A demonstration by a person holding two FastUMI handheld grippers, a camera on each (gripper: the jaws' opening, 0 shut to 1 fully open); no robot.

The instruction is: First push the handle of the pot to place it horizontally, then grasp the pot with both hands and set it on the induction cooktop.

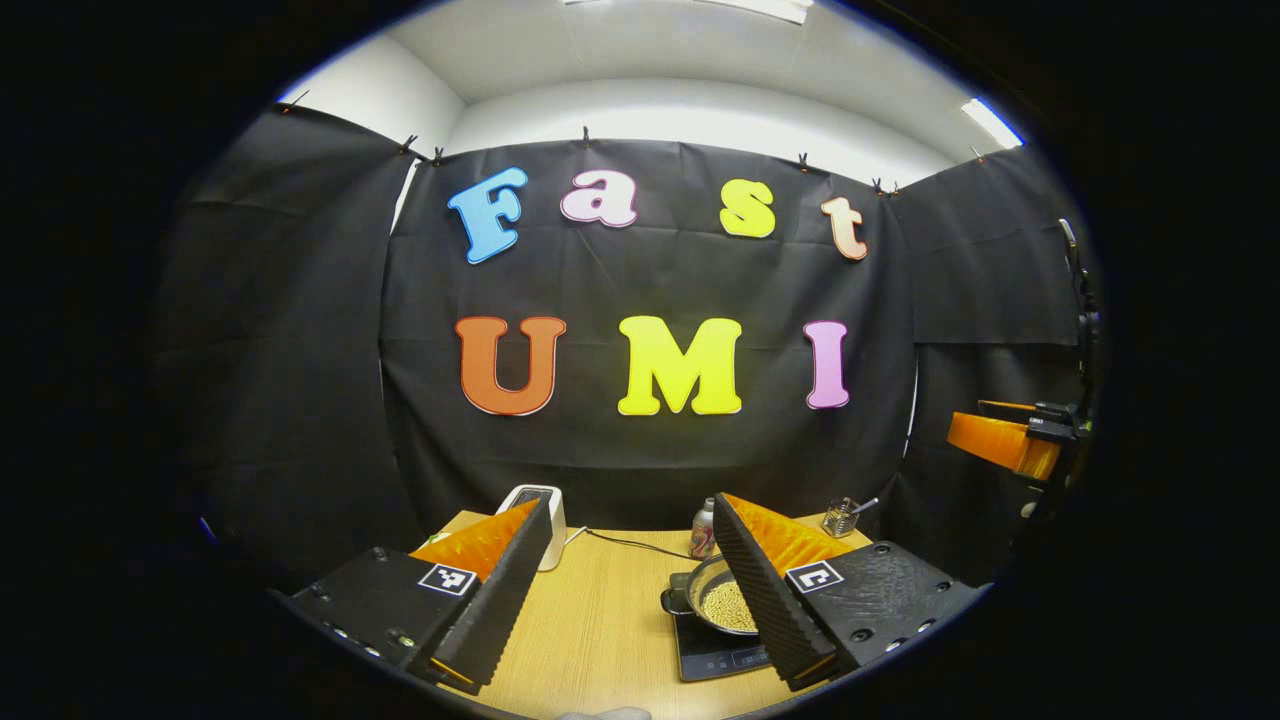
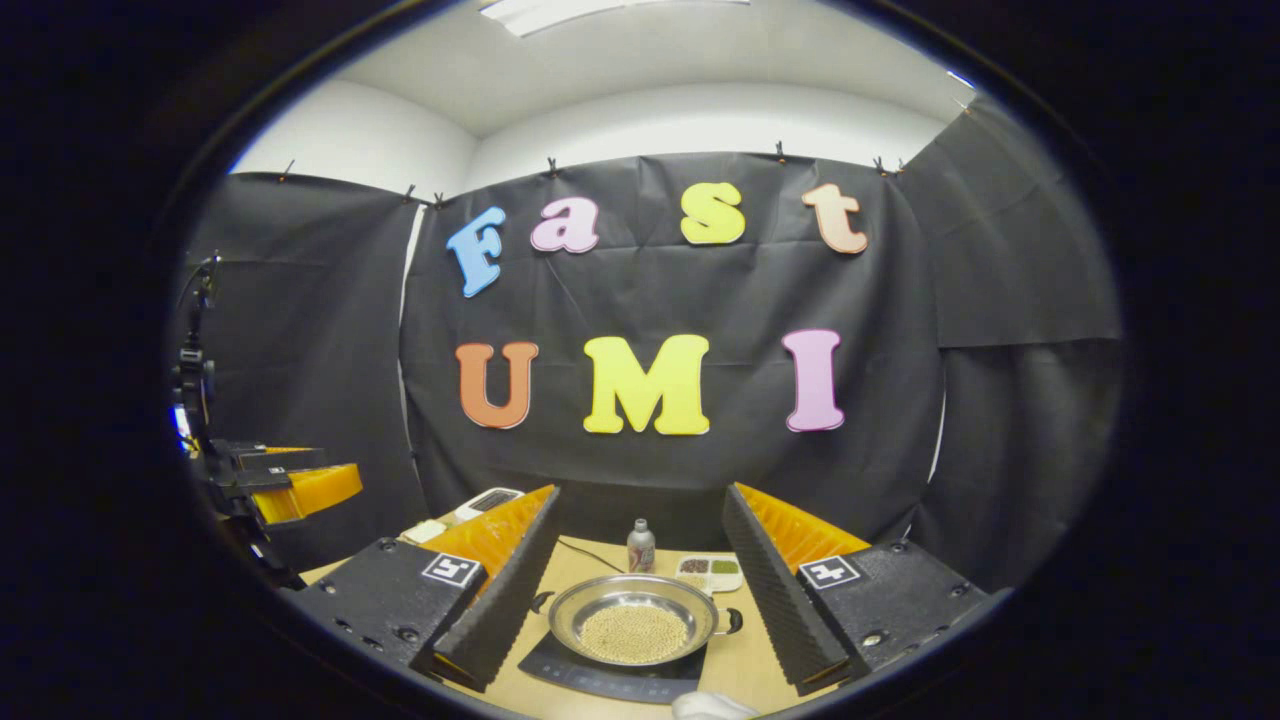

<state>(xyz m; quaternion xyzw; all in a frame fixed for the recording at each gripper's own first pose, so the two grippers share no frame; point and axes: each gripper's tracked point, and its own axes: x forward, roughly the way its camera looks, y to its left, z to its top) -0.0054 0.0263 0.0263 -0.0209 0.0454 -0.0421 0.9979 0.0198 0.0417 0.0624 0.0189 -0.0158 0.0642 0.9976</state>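
Note:
A shallow steel pot (image 2: pixel 633 620) filled with pale beans sits on the black induction cooktop (image 2: pixel 600 682) on the wooden table. Its small side handles point left and right. My right gripper (image 2: pixel 640 610) hovers above and in front of it, open, its fingers apart from the pot on either side. In the left gripper view the pot (image 1: pixel 722 600) and cooktop (image 1: pixel 712 655) lie low on the right, partly hidden behind one finger (image 1: pixel 765 600). My left gripper (image 1: pixel 630 610) is open over bare table, with nothing between its fingers.
A white appliance (image 1: pixel 545 510) with a cable stands at the back left. A small bottle (image 2: pixel 640 545), a seasoning tray (image 2: pixel 712 572) and a glass jar (image 1: pixel 843 517) stand behind the cooktop. The other gripper shows at each view's edge (image 1: pixel 1010 440) (image 2: pixel 290 485).

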